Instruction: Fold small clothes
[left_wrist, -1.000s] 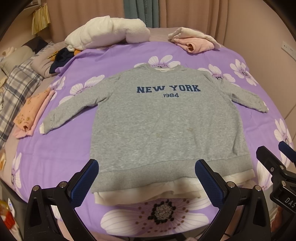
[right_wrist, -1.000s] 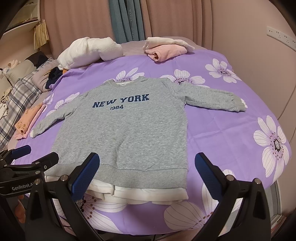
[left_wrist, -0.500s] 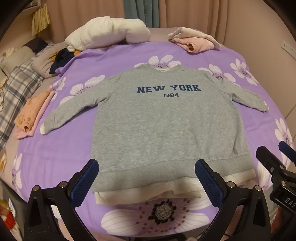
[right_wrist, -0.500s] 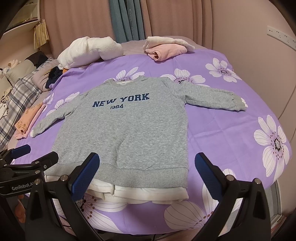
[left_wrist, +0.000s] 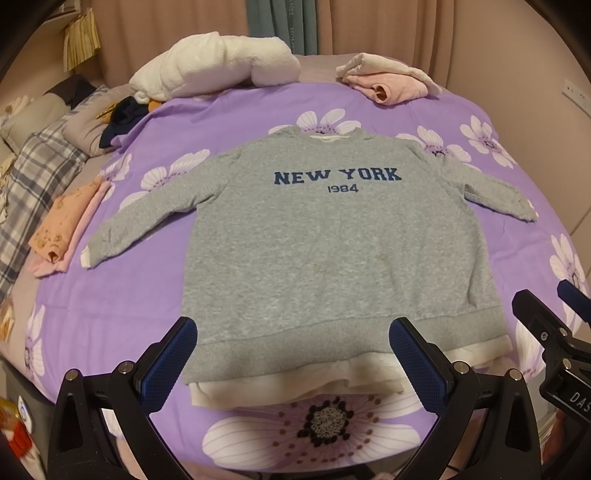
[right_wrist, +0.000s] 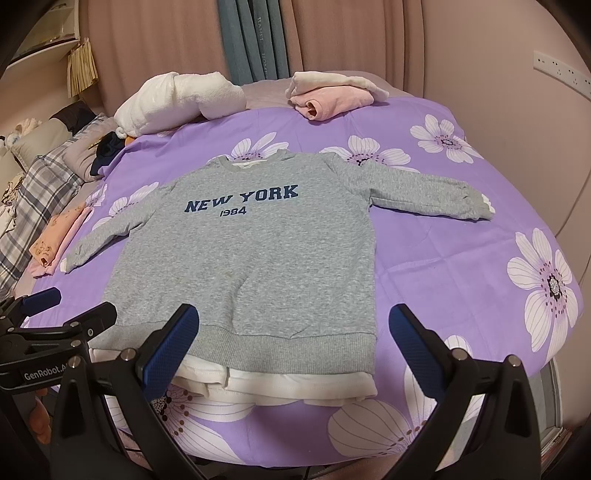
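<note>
A grey sweatshirt (left_wrist: 332, 251) (right_wrist: 255, 258) with "NEW YORK 1984" in blue lies flat and face up on the purple flowered bedspread (left_wrist: 122, 295) (right_wrist: 461, 266), both sleeves spread out, a white hem showing at the bottom. My left gripper (left_wrist: 293, 360) hovers open just short of the hem, nothing between its fingers. My right gripper (right_wrist: 295, 350) is open too, near the hem's right half. Each gripper shows at the edge of the other's view: the right gripper (left_wrist: 554, 332), the left gripper (right_wrist: 59, 317).
Folded pink clothes (left_wrist: 388, 83) and a white bundle (left_wrist: 214, 70) lie at the bed's far side. An orange and pink folded stack (left_wrist: 62, 229) sits at the left, beside a plaid blanket (left_wrist: 33, 192). The bed's front edge is just below the grippers.
</note>
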